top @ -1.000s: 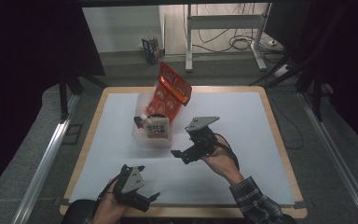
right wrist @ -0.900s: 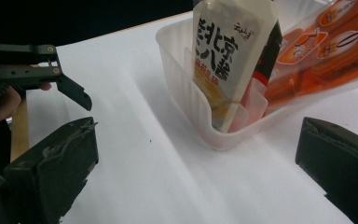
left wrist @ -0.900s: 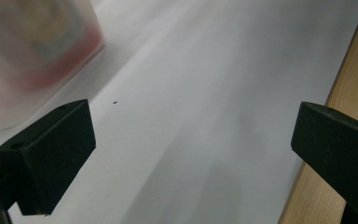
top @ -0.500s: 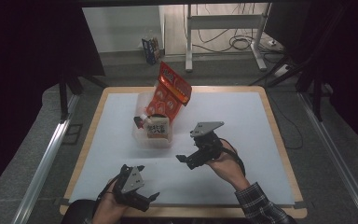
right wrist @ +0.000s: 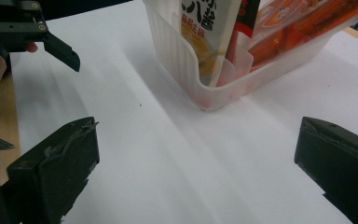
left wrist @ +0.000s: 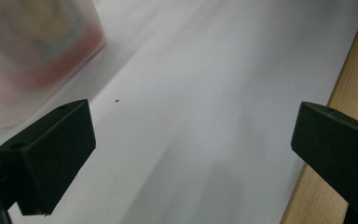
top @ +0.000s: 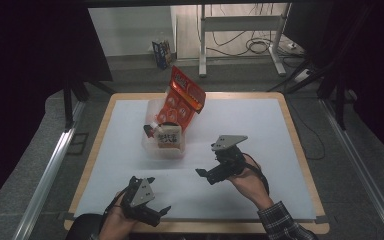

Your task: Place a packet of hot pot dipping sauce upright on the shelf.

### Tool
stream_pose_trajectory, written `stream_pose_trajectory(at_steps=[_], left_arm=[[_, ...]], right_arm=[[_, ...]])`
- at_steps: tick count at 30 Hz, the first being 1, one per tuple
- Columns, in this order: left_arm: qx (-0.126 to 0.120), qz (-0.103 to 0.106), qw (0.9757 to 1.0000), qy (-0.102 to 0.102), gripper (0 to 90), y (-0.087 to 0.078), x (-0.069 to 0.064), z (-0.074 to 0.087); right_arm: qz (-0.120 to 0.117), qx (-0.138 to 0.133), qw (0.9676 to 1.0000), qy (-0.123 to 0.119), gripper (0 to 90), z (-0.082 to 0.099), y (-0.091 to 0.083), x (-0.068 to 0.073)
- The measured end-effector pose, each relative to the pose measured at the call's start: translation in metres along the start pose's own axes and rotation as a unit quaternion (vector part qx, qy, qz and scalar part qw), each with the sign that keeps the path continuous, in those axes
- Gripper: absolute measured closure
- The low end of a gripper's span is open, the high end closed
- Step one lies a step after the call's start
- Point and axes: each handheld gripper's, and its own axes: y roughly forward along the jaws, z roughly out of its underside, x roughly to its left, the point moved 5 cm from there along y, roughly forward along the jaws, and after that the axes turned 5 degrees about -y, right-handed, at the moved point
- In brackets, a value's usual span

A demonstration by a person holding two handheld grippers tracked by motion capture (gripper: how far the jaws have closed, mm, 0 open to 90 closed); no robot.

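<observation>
A clear plastic bin [top: 152, 145] stands mid-table with a beige snack packet [top: 169, 136] and a tall red-orange packet [top: 182, 97] upright inside it. My right gripper [top: 205, 176] is open and empty, a short way right of and nearer than the bin, its jaws pointing left. In the right gripper view the bin [right wrist: 182, 65], the beige packet [right wrist: 205, 28] and the red packet [right wrist: 298, 23] lie ahead of the spread right gripper [right wrist: 196, 168]. Near the front edge, my left gripper [top: 162, 195] is open with nothing in it. Its own view shows the left gripper [left wrist: 191, 154] over white sheet, with the blurred bin [left wrist: 37, 56] at upper left.
A white sheet [top: 260, 130] covers the wooden table [top: 305, 165]. The table's wooden edge [left wrist: 354, 93] runs close beside the left gripper's jaw. The other hand's gripper [right wrist: 28, 32] appears at the upper left of the right gripper view. Desk legs and cables [top: 250, 47] are on the floor beyond.
My right gripper has drawn back from the bin toward the person and lowered a little. The left gripper has hardly moved. The bin and packets stand as before.
</observation>
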Motion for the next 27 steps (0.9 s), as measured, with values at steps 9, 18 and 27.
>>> stream_pose_trajectory(at_steps=[9,18,27], left_arm=[[0.001,-0.001,1.0000,0.000,0.0,0.000,0.000,0.000],[0.001,-0.002,1.0000,0.000,0.0,0.000,0.000,0.000],[0.002,-0.002,1.0000,0.001,0.0,0.000,0.000,0.000]], right_arm=[[0.009,0.000,0.9999,0.006,0.0,0.009,-0.006,-0.002],[0.019,-0.006,0.9997,0.011,0.0,0.014,-0.016,-0.004],[0.026,-0.008,0.9996,0.010,0.0,0.020,-0.026,-0.004]])
